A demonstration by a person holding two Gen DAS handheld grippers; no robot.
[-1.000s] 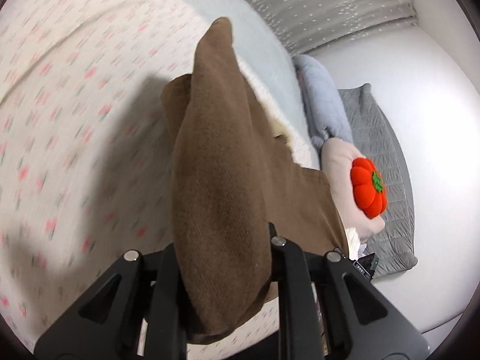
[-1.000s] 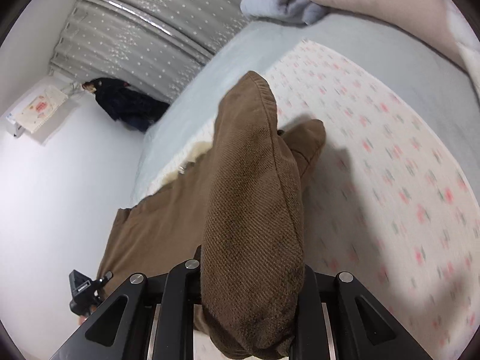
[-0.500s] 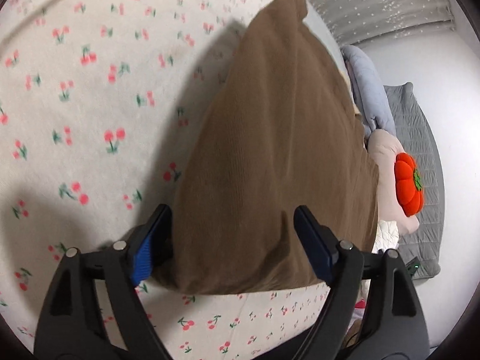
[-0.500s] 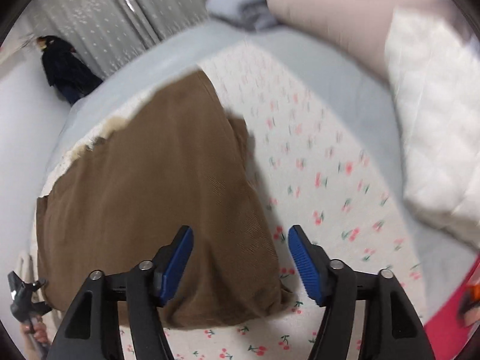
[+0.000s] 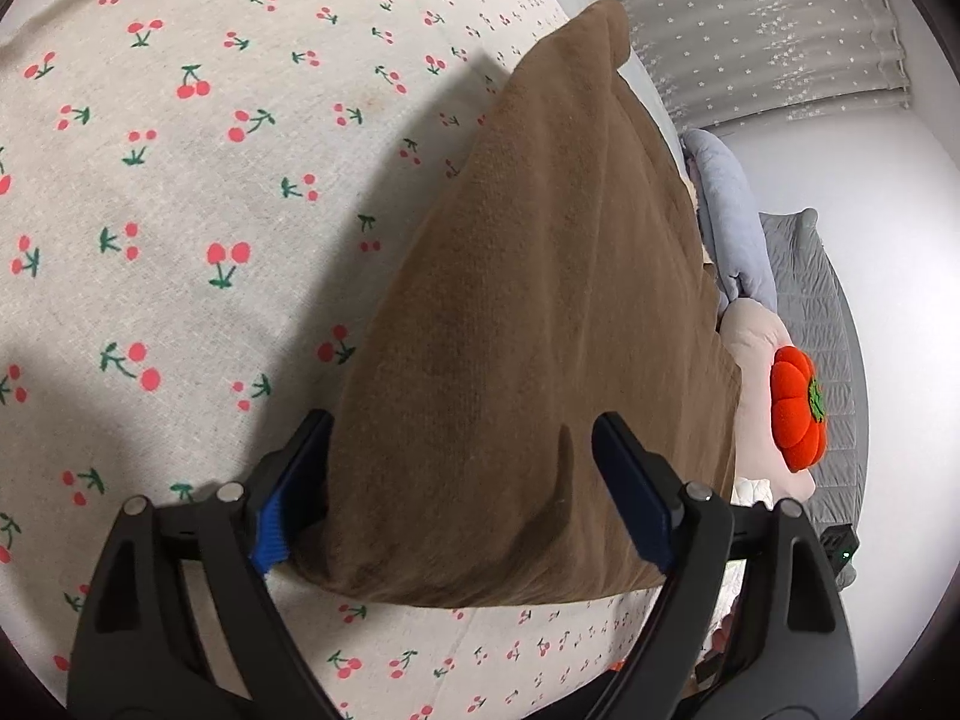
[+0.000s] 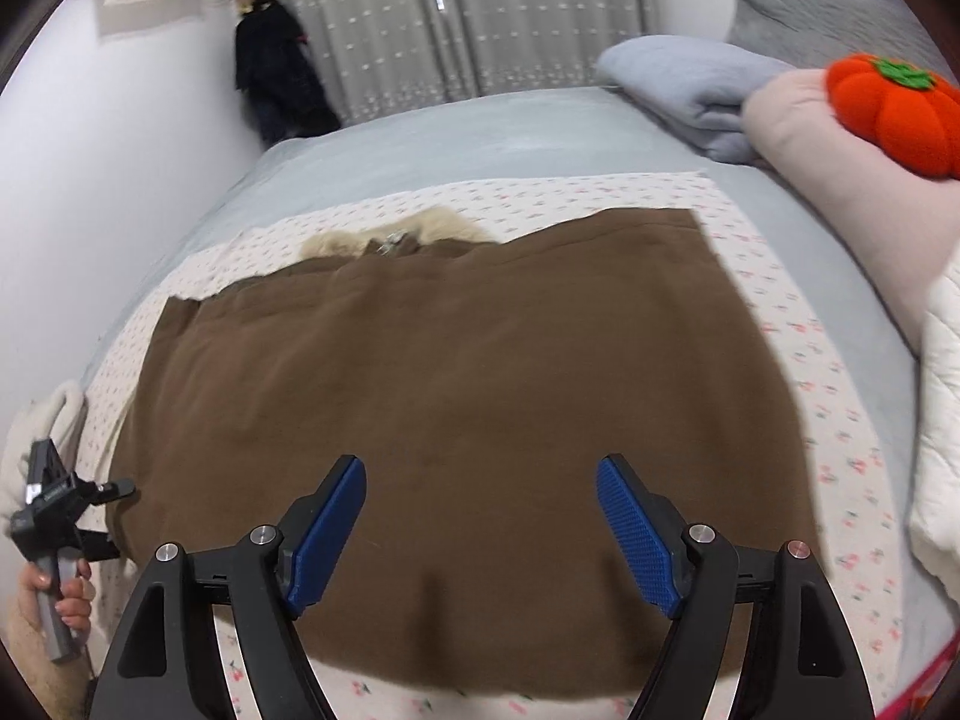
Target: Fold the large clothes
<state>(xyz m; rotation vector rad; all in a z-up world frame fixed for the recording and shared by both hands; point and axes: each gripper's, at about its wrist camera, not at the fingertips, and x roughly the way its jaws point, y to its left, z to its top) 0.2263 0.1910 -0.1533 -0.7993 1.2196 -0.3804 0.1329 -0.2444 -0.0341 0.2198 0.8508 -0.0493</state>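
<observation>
A large brown fleece garment point(image 5: 540, 300) lies folded flat on the cherry-print sheet point(image 5: 180, 180). Its near folded edge lies between the fingers of my left gripper point(image 5: 461, 426). The jaws are opening wide and the blue pads point(image 5: 276, 516) do not press the cloth. In the right wrist view the brown garment point(image 6: 456, 390) spreads wide, with cream lining point(image 6: 390, 234) at its far edge. My right gripper point(image 6: 483, 462) hovers over its near edge, jaws opening, nothing pinched. The left gripper point(image 6: 54, 504) shows at the lower left, held by a hand point(image 6: 60, 594).
A grey bedspread point(image 6: 450, 138) lies under the sheet. A folded blue-grey blanket point(image 6: 690, 90), a pink pillow point(image 6: 798, 126) with an orange pumpkin plush point(image 6: 894, 114) and a white quilt point(image 6: 942, 420) line the right side. Curtains and a dark hanging garment point(image 6: 276, 78) stand behind.
Both grippers were shut on raised folds of the brown garment; both have opened and the cloth now lies flat. The left dropped to the sheet. The right swung sideways and rolled.
</observation>
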